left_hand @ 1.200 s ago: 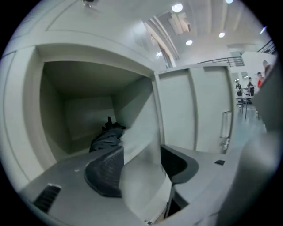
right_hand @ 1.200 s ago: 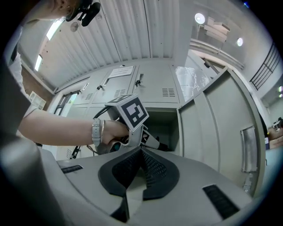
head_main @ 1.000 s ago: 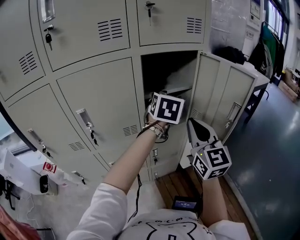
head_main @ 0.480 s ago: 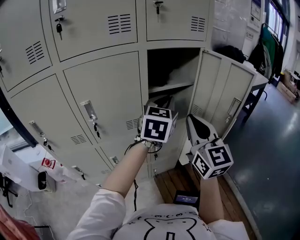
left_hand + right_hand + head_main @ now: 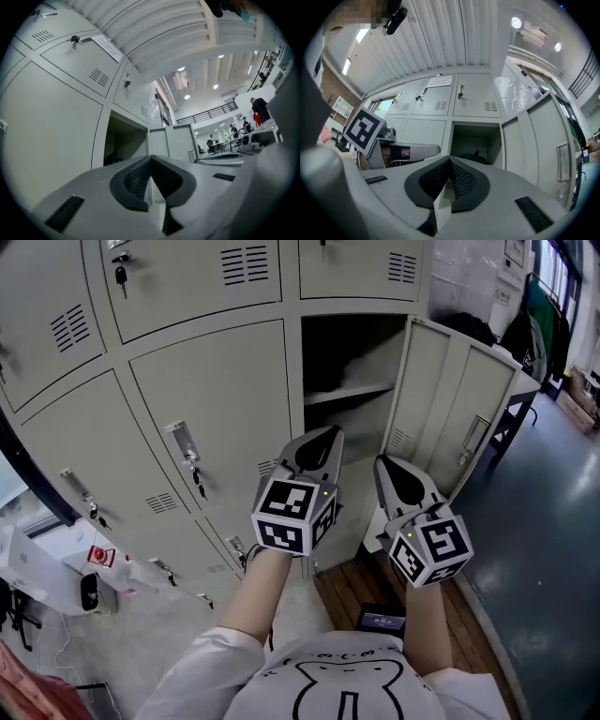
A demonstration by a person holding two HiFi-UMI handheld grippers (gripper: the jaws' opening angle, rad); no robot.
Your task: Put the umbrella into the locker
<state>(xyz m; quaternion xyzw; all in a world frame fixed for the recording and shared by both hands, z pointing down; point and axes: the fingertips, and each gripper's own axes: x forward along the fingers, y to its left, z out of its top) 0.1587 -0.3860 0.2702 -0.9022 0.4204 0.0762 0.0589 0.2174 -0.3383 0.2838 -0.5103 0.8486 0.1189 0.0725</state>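
Withdrawal is the change: the left gripper (image 5: 326, 437), which a second ago reached into the open compartment of the locker (image 5: 292, 381), has pulled back out and now sits level beside the right gripper (image 5: 386, 470), both held in front of the opening. In the left gripper view its jaws are pressed together with nothing between them, and the right gripper view shows the right jaws closed and empty too. A dark bundle, most likely the umbrella (image 5: 476, 155), lies inside the compartment, low and toward the back, apart from both grippers. The head view does not show it clearly, so how it lies is hard to tell. The door (image 5: 459, 418) stands swung wide to the right. Judging by this, the umbrella has been let go inside and the placing looks done. Shutting the door would be the only step left, and the task does not ask for that
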